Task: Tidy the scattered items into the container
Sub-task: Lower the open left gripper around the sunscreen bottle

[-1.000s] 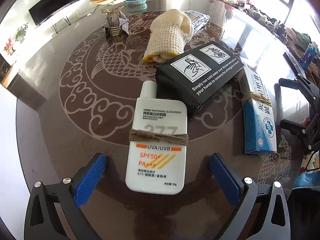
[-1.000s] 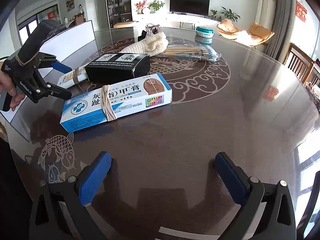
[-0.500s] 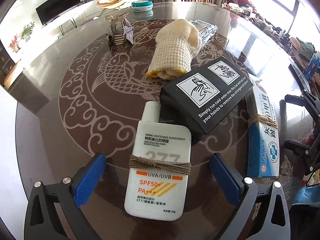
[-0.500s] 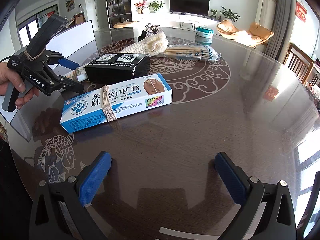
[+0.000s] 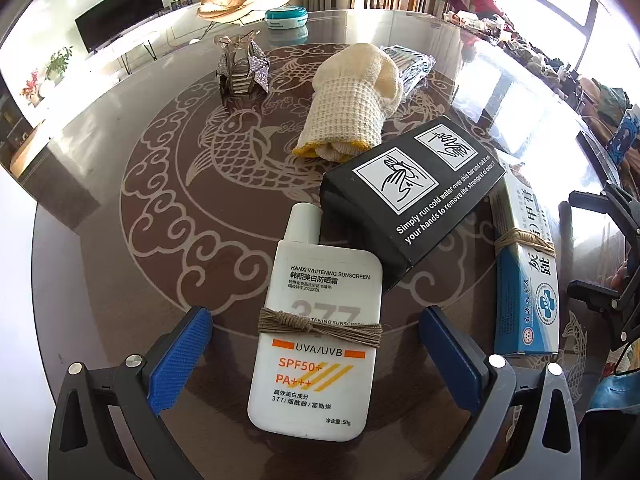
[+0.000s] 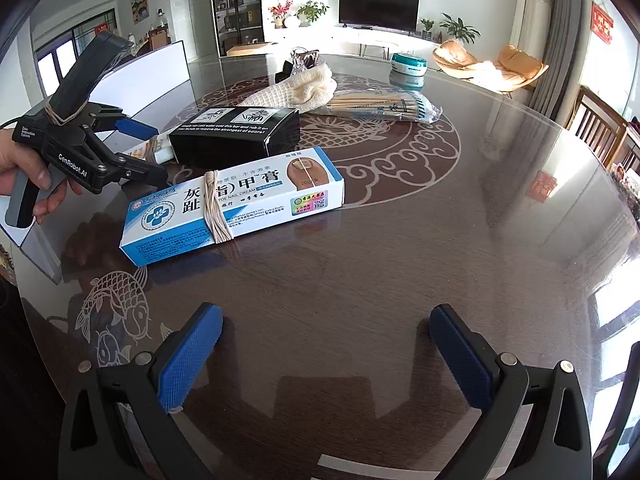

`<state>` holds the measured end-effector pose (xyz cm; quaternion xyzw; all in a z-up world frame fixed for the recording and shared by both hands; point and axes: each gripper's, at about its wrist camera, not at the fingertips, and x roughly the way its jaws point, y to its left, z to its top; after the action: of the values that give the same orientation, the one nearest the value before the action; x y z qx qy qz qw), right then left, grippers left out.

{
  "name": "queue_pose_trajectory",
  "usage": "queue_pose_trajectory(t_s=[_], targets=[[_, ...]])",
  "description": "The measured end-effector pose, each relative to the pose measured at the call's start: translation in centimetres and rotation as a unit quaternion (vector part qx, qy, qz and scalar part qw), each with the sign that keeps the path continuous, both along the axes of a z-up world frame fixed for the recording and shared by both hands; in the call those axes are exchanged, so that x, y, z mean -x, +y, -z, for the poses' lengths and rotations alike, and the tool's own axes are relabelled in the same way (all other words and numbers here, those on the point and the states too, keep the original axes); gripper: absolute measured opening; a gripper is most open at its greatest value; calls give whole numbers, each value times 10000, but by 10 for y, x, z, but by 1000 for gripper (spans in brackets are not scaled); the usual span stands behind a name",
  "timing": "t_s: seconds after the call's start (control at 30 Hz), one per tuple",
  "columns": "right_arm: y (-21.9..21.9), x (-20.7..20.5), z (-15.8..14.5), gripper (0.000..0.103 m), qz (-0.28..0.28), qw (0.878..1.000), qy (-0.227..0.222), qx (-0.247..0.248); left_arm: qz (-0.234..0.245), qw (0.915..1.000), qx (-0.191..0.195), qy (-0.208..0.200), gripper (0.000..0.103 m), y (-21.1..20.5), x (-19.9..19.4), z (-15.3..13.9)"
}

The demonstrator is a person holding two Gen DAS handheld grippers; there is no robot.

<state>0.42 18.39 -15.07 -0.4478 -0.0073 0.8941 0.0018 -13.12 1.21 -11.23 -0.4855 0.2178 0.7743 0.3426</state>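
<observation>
Between the spread pads of the left claw [image 5: 316, 356] lies the sunscreen bottle [image 5: 320, 336], touching the black box [image 5: 412, 196]: closing could nudge both; right claw [image 6: 326, 354] gapes idle over the desk [image 6: 400, 264]

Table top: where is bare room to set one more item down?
The glass table is bare right of the blue-and-white nail cream box and in front of the right gripper. It is crowded where the black box, white sunscreen bottle and cream knitted cloth cluster.
</observation>
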Motion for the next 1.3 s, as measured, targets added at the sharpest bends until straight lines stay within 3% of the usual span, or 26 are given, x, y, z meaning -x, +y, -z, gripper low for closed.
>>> queue_pose_trajectory(t_s=[1.03, 1.3], targets=[[-1, 0, 0, 103, 2, 10000, 4, 2, -54, 10000, 23, -20, 103, 0, 2, 2], [-1, 0, 0, 103, 2, 10000, 5, 1, -41, 9994, 251, -216, 103, 6, 8, 2]])
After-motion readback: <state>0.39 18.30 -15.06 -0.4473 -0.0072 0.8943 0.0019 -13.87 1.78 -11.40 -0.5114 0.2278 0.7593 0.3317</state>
